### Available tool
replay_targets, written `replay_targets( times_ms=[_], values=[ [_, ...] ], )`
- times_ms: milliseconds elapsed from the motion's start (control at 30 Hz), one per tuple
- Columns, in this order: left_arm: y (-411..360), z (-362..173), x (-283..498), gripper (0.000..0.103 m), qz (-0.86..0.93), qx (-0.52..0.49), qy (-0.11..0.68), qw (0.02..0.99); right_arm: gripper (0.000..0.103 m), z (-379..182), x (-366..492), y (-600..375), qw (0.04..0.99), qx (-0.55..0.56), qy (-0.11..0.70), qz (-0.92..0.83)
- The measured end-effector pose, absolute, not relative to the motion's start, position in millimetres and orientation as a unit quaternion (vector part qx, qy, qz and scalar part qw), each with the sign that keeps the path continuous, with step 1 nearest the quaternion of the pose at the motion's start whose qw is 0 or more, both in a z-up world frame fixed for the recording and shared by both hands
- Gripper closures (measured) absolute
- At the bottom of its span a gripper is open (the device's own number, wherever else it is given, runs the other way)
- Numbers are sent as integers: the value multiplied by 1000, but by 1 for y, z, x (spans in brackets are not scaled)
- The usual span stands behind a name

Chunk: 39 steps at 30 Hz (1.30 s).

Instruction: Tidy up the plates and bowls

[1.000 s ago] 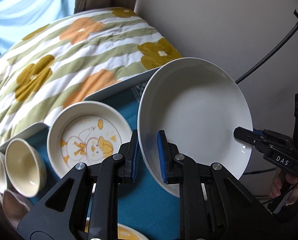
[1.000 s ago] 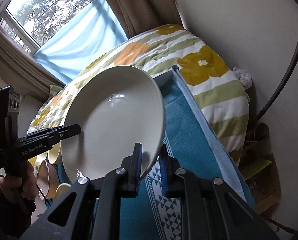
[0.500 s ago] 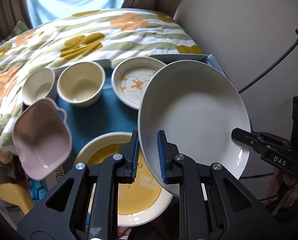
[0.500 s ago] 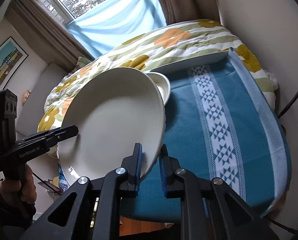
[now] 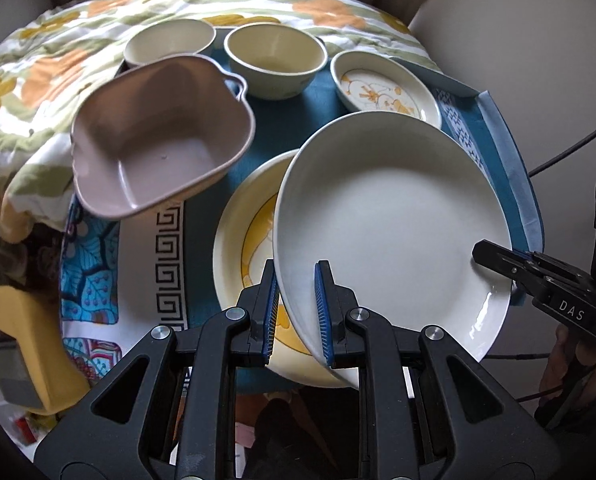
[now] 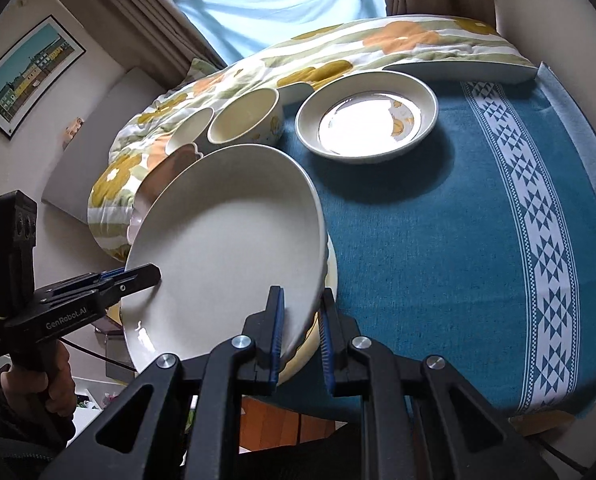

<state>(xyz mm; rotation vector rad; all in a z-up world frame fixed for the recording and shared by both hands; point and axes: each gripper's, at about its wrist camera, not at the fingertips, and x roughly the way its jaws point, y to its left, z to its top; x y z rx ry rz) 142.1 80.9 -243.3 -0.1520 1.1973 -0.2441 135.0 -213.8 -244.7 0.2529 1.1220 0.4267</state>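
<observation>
A large plain white plate (image 5: 390, 232) is held tilted in the air by both tools, each clamped on its rim. The left gripper (image 5: 295, 312) has its blue-padded jaws closed tight on the near-left edge of the white plate, and the right gripper (image 6: 301, 332) is likewise closed tight on the opposite edge, as its own camera shows; in the left wrist view the right gripper's tip appears at the white plate's right rim. Directly beneath the white plate, and partly hidden by it, lies a yellow-patterned plate (image 5: 241, 256) on the teal cloth (image 6: 438, 240) that covers the table. Beyond the white plate, at its far right, rests a small dish with an orange drawing (image 5: 386, 88). Farther from the white plate and to the left of that dish stands a cream bowl (image 5: 273, 60), with a second cream bowl (image 5: 169, 42) just beside it. To the left of the white plate a pinkish-brown handled bowl (image 5: 161, 136) sits tilted, its far rim overlapping the second cream bowl in the picture. Behind all the dishes, on the side away from the white plate, spreads a flowered quilt (image 5: 57, 64). A person's hand (image 6: 37, 388) grips the left tool's handle.
</observation>
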Motion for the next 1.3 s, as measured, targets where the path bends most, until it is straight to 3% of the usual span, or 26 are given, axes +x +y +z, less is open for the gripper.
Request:
replay_targets(
  times_ms=[633, 1300],
  values=[
    [69, -301, 152, 87, -94, -82, 595, 794, 88, -272, 152, -195, 807, 58, 556, 190],
    [11, -296, 149, 87, -22, 95, 552, 828, 88, -274, 149, -180, 811, -21, 555, 185]
  ],
)
